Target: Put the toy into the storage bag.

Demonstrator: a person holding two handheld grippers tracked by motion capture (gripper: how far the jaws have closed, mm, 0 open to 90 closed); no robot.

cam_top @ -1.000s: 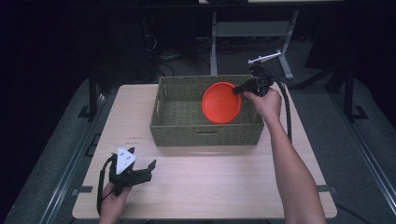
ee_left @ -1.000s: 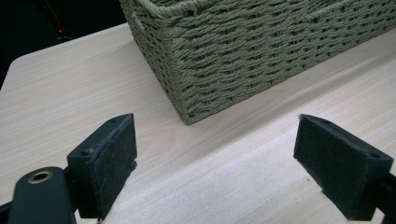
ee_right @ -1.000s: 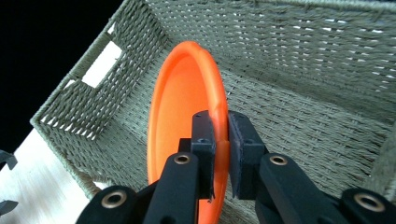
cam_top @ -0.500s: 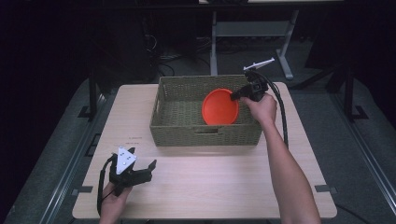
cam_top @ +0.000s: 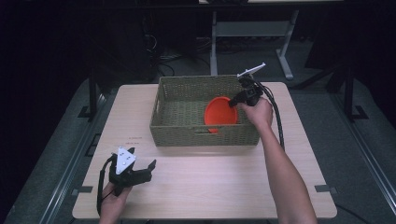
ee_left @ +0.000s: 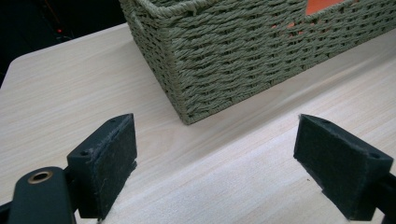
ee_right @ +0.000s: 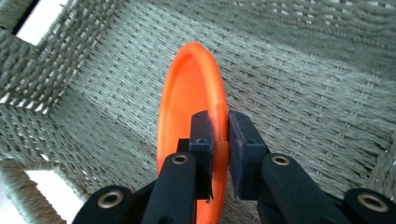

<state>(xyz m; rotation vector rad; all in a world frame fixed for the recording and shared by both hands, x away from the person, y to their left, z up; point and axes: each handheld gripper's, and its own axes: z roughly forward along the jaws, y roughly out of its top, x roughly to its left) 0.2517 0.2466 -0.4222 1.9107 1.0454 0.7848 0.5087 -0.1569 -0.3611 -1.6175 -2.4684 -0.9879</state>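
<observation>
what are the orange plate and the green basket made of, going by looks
The orange plate looks like moulded plastic: one even colour, a smooth, slightly glossy surface and a thin rolled rim. The basket looks woven from twisted olive-green cord, perhaps paper rope or seagrass; the matte strands and braided rim show clearly, but the fibre itself is hard to tell.

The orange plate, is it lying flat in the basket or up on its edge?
On edge: the right gripper pinches the orange plate by its rim inside the basket.

Orange plastic plate point(cam_top: 220, 113), round, raised rim, tilted on edge inside woven basket point(cam_top: 187, 105), right half
</observation>
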